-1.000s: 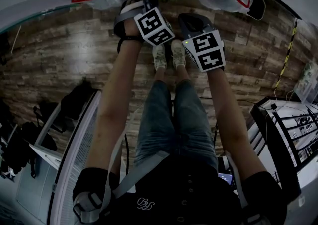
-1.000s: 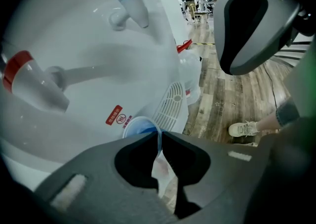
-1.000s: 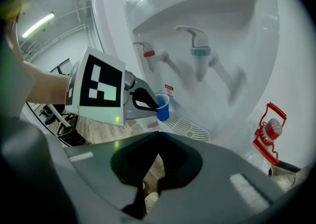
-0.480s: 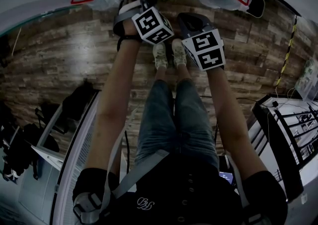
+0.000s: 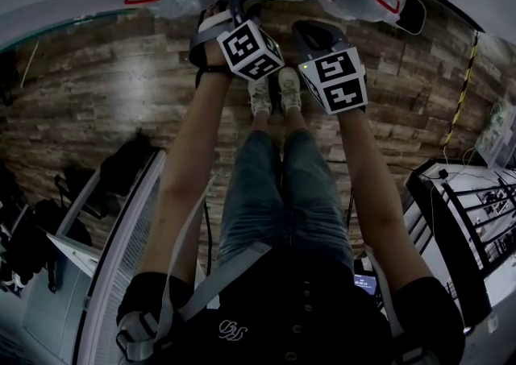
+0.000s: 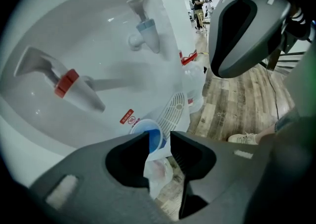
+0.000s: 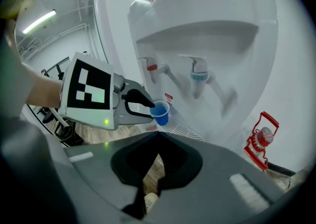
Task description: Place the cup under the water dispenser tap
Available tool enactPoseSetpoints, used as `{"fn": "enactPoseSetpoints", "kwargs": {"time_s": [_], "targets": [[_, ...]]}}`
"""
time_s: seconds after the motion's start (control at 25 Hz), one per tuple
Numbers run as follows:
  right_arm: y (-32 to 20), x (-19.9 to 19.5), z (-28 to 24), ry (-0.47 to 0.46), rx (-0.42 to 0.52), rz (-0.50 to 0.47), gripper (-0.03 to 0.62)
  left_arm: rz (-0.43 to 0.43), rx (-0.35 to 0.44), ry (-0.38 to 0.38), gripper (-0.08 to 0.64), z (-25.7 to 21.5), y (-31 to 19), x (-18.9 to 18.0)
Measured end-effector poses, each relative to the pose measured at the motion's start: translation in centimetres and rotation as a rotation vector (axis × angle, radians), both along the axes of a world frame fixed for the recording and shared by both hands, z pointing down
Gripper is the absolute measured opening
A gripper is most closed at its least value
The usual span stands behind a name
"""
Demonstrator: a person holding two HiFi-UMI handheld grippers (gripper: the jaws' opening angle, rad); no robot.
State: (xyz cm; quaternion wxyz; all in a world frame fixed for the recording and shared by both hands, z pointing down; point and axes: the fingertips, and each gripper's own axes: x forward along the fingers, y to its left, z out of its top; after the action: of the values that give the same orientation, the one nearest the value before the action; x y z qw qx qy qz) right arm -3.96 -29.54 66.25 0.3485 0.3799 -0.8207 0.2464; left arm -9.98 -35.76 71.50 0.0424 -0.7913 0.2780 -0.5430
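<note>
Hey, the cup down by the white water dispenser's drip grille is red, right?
Not quite. The cup is blue, not red, as the right gripper view shows. It is indeed down by the white water dispenser's drip grille.

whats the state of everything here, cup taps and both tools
blue cup: upright on the drip tray, roughly under the red tap, not gripped
left tool: open, jaws have just been opening, cup rim in the gap between them, unpressed
right tool: shut, nothing between the jaws
red tap: no water running
blue tap: no water running
</note>
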Motion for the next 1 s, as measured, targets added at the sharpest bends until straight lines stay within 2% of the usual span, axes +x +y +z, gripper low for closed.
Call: {"fn": "enactPoseSetpoints", "kwargs": {"time_s": [0.28,0.6,1.0], "targets": [[0.1,-0.5,-2.5,0.008,0.023,-0.041,0.000,-0.019,-0.020,0.066,0.127,-3.1,1.5,0.3],[0.2,-1.5,-6.8,0.000,0.066,-0.070,0.000,-0.065,-0.002,0.150,0.126,-9.0,3.5,0.3],[0.9,-2.2,-12.9,-0.045,0.128,-0.060,0.000,-0.167,-0.105,0.343,0.123,-15.6,5.9,0.0]]}}
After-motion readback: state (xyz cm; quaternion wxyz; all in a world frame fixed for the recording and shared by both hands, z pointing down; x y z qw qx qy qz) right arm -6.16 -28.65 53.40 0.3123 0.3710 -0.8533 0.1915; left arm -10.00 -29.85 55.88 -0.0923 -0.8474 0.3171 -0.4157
